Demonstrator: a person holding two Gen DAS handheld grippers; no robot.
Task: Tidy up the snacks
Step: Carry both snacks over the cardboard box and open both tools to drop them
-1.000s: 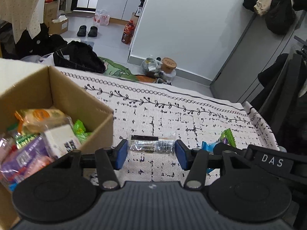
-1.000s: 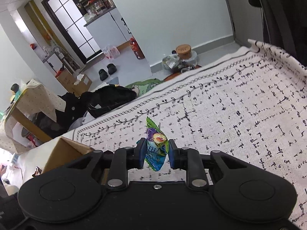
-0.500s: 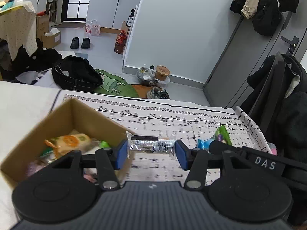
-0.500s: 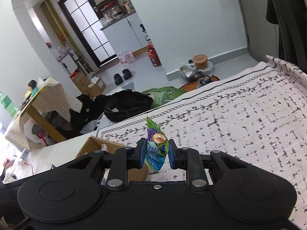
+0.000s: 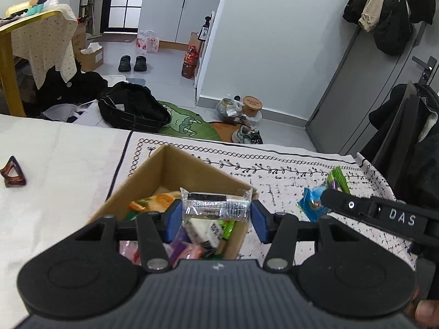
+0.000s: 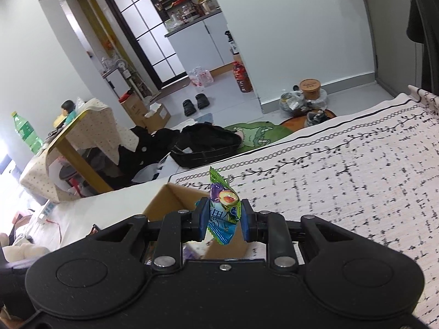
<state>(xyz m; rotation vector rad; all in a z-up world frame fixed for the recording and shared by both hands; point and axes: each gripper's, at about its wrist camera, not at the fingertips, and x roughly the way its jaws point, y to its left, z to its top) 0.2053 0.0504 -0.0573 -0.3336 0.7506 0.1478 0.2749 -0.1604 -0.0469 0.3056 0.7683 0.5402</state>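
The left gripper has its blue pads set wide, clamped on the ends of a clear-wrapped snack bar held crosswise above the open cardboard box of snacks. The right gripper pinches a green-and-blue candy packet upright, jaws narrow, over the box's near corner. The box's contents are mostly hidden behind the grippers. It stands on a patterned cloth.

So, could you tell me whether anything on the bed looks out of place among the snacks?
One thing: a brown tortoiseshell hair claw lies alone on the plain white sheet, left of the cardboard box. It is no snack. Otherwise, the left gripper holds a clear-wrapped packet over the box, and the right gripper a green-blue candy pouch.
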